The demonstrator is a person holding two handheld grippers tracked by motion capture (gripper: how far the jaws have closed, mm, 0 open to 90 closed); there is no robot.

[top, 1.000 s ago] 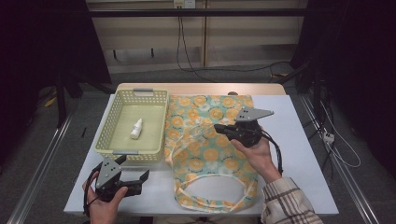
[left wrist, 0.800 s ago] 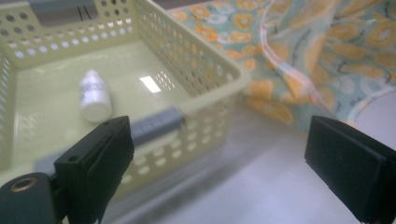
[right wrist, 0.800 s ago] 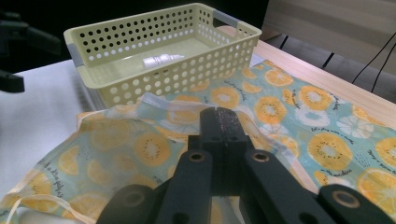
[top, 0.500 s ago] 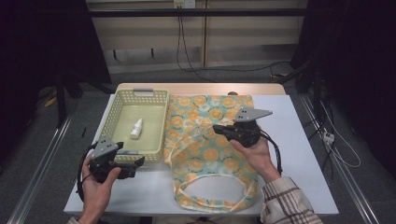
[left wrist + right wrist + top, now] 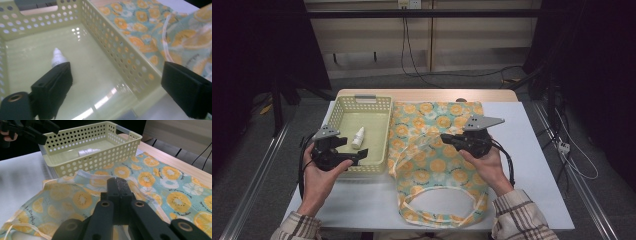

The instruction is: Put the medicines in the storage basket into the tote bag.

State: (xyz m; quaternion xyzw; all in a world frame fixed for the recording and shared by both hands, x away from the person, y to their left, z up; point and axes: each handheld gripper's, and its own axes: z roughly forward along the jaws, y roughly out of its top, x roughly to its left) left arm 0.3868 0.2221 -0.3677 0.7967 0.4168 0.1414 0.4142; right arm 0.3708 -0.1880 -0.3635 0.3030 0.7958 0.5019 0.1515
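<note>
My left gripper [image 5: 343,151] has come up from the counter's near edge to the basket [image 5: 377,103] rim, fingers spread wide toward the bottle [image 5: 358,137] lying inside at 12 o'clock, while my right gripper [image 5: 447,140] stays clenched on the bag [image 5: 447,120], probably to hold it open.
</note>
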